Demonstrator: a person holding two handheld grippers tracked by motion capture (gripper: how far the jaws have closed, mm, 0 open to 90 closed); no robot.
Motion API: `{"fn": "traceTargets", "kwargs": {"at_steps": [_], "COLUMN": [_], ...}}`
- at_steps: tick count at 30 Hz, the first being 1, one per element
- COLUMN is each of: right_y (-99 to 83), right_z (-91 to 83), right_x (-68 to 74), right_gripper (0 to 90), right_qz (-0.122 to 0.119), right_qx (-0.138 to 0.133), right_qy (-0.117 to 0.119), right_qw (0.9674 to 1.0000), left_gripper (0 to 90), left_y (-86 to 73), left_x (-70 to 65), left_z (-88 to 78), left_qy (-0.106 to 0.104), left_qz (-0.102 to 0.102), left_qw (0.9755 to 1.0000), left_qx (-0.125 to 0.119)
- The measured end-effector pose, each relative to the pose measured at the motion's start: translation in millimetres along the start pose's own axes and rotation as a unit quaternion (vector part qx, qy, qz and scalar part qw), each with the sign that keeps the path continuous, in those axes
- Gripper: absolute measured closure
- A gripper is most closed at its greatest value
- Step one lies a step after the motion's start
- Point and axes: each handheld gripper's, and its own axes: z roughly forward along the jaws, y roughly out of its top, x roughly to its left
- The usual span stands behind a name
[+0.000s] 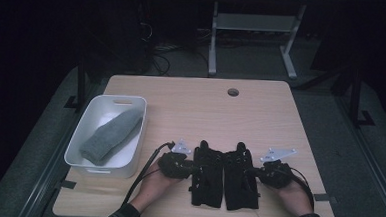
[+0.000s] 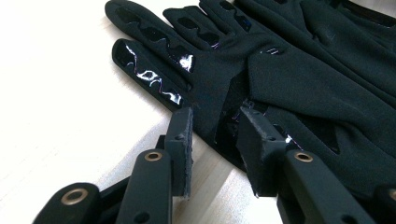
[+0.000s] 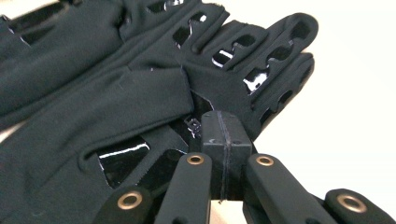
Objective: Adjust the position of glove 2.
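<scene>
1. Two black gloves [image 1: 224, 175] lie side by side, near edge of wooden table [image 1: 261, 112], between both tools.
2. Left gripper [image 2: 215, 135]: jaws spread around left glove's edge. Right gripper [image 3: 223, 133]: jaws pressed together at right glove's edge, prob. no fabric caught.
3. Step looks like grasping gloves; next: left closes, right re-grips.
4. White bin [image 1: 79, 142] w/ grey sock [image 1: 110, 135] at left; room dark.

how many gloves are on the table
2: both black, lying side by side at the near edge. The left glove is at the left gripper; the right glove is at the right gripper. None seem hidden.
</scene>
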Motion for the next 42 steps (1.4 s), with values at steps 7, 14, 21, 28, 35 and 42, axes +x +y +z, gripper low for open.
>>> {"fn": "traceTargets", "kwargs": {"at_steps": [7, 14, 21, 28, 35, 42], "right_y": [-0.3, -0.6, -0.3, 0.9, 4.2, 8.0], "right_z": [0.6, 0.3, 0.3, 0.9, 4.2, 7.6], "right_x": [1.6, 2.5, 3.7, 6.0, 10.7, 11.0], "right_gripper": [90.0, 90.0, 90.0, 90.0, 90.0, 90.0], "right_qz": [-0.005, -0.003, -0.001, -0.002, 0.001, 0.002], "right_qx": [-0.001, 0.0, 0.002, 0.004, 0.005, 0.004], "right_qy": [-0.002, -0.003, -0.007, -0.007, -0.001, -0.001], "right_qw": [1.0, 1.0, 1.0, 1.0, 1.0, 1.0], "left_gripper": [87.0, 88.1, 88.1, 88.1, 88.1, 88.1], "left_y": [-0.1, -0.6, 1.0, 4.9, 10.8, 16.3], "left_x": [0.5, 6.3, 6.9, 5.0, 1.5, -5.1], "left_z": [-0.2, -10.8, -24.4, -32.5, -37.2, -38.5], "left_qy": [-0.017, -0.038, -0.061, -0.084, -0.098, -0.118], "left_qz": [-0.008, -0.047, -0.064, -0.065, -0.059, -0.056], "left_qw": [0.9998, 0.9976, 0.994, 0.9902, 0.9886, 0.9864], "left_qx": [-0.005, -0.035, -0.064, -0.091, -0.098, -0.1]}}
